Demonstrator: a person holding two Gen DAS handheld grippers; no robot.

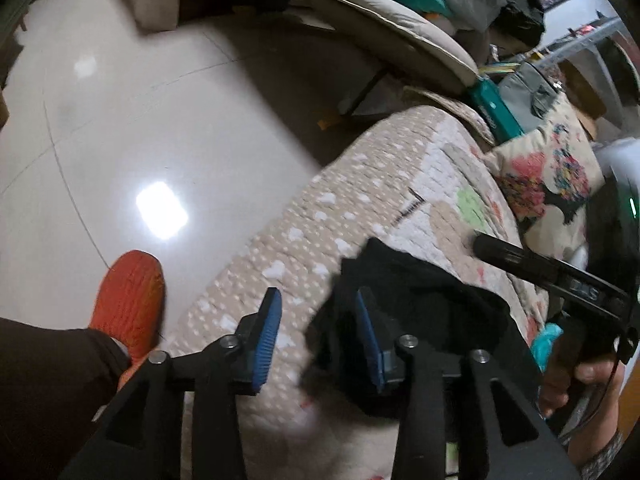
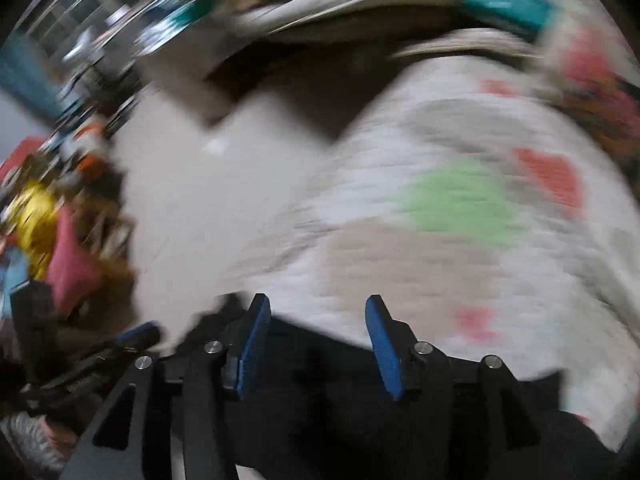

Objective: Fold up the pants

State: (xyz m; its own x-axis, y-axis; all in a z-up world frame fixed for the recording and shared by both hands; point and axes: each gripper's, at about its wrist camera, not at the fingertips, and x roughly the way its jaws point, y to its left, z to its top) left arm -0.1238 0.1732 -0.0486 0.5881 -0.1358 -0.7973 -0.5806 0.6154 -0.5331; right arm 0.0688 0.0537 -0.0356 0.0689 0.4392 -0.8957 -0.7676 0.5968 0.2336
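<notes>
The black pants (image 1: pixel 432 320) lie bunched on a quilted bed cover (image 1: pixel 400 184) near its front edge. My left gripper (image 1: pixel 318 320) is open just above the pants' left edge, its right blue pad (image 1: pixel 370 344) over the dark cloth and its left pad (image 1: pixel 266 340) over the quilt. My right gripper (image 2: pixel 318 328) is open and empty, its pads above the far edge of the pants (image 2: pixel 320 380). The right wrist view is blurred. The right gripper's body (image 1: pixel 560 276) shows at the right of the left wrist view, held by a hand.
A floral pillow (image 1: pixel 552 172) lies on the bed at right. A glossy tiled floor (image 1: pixel 140 120) lies left of the bed, with my orange slipper (image 1: pixel 130 304) on it. A padded lounger (image 1: pixel 400 20) and clutter stand beyond the bed. The left gripper (image 2: pixel 132 340) shows at the lower left of the right wrist view.
</notes>
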